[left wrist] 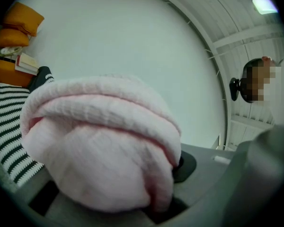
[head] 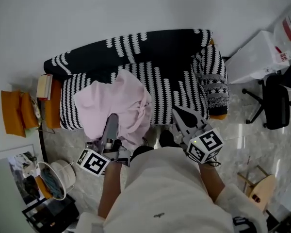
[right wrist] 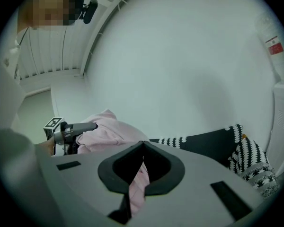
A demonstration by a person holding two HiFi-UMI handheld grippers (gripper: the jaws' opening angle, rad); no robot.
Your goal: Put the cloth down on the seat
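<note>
A pale pink cloth point(head: 114, 106) hangs bunched over the front left of the black-and-white patterned sofa seat point(head: 172, 98). My left gripper point(head: 112, 118) is shut on the cloth from below. In the left gripper view the cloth point(left wrist: 99, 141) fills the space over the jaws and hides their tips. My right gripper point(head: 177, 110) is shut, its tips meeting, and it hovers over the seat's front edge to the right of the cloth, apart from it. In the right gripper view the closed jaws point(right wrist: 142, 145) show a strip of pink through the slit between them.
Orange cushions point(head: 12, 113) and books point(head: 44, 85) sit left of the sofa. A grey patterned pillow point(head: 217, 92) lies on its right arm. An office chair point(head: 276, 103), white bags point(head: 259, 57), a wooden stool point(head: 257, 183) and a white basket point(head: 53, 178) stand around on the floor.
</note>
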